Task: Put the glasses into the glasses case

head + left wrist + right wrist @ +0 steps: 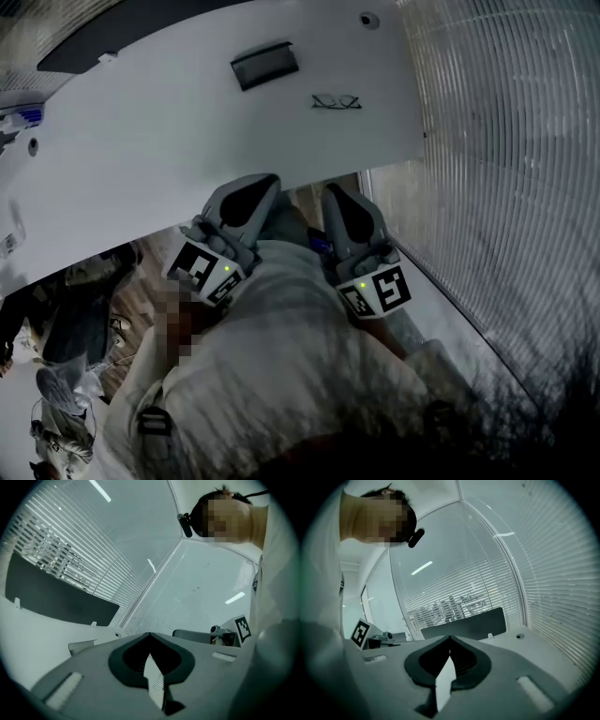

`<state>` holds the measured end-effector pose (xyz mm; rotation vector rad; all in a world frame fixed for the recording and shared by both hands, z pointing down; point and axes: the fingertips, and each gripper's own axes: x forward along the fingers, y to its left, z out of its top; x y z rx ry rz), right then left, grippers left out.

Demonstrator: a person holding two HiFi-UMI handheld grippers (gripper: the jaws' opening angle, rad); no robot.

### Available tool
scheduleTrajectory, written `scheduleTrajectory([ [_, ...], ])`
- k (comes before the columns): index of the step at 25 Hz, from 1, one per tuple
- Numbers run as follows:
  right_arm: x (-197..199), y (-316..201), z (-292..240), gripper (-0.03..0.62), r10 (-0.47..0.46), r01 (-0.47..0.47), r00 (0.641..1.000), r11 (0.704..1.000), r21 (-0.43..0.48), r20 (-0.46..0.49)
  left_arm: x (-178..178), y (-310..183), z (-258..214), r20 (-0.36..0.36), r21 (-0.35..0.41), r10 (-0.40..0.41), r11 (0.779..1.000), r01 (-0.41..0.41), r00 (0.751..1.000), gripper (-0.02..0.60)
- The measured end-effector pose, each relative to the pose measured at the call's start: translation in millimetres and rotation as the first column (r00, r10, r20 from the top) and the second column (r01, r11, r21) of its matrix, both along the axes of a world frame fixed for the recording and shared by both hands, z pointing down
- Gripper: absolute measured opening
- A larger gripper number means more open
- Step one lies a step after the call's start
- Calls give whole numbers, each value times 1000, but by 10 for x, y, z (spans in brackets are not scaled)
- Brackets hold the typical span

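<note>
Glasses (336, 101), a thin dark wire frame with two pale lenses, lie flat on the far part of the white tabletop (141, 141). To their left and a little farther off, clearly apart from them, I see the glasses case (264, 66), a dark oblong box with a greyer upper face. Only the head view gives me these two; neither gripper view catches them. Nearer me, the left gripper (255, 183) and the right gripper (337, 192) sit side by side at the tabletop's near edge, smooth grey shells with black hollows, close against a white garment (281, 356). The left gripper view shows its fingers (154, 677) pressed together with nothing between them, and the right gripper view shows the same of its own fingers (444, 686). Each of those views also catches the other gripper's black-and-white marker cube (243, 627) (360, 633). They look up along ribbed slatted blinds (553, 573) and a matte dark panel (464, 625) standing at the tabletop's far side, which the head view shows only as an edge.
</note>
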<state>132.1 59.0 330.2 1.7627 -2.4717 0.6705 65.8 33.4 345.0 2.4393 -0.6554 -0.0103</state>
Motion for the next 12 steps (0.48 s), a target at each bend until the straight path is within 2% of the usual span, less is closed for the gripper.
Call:
scheduleTrajectory([
  [6,50,-105,-99,2,-23,24,999,999,33,-39,58,-126,-16,-18,-5,5,1000,-5,1000,0],
  [12,301,-250,-81,2,-34,41,991,998,53,-129,147,-275,74,7,19,18,1000,-18,1000,0],
])
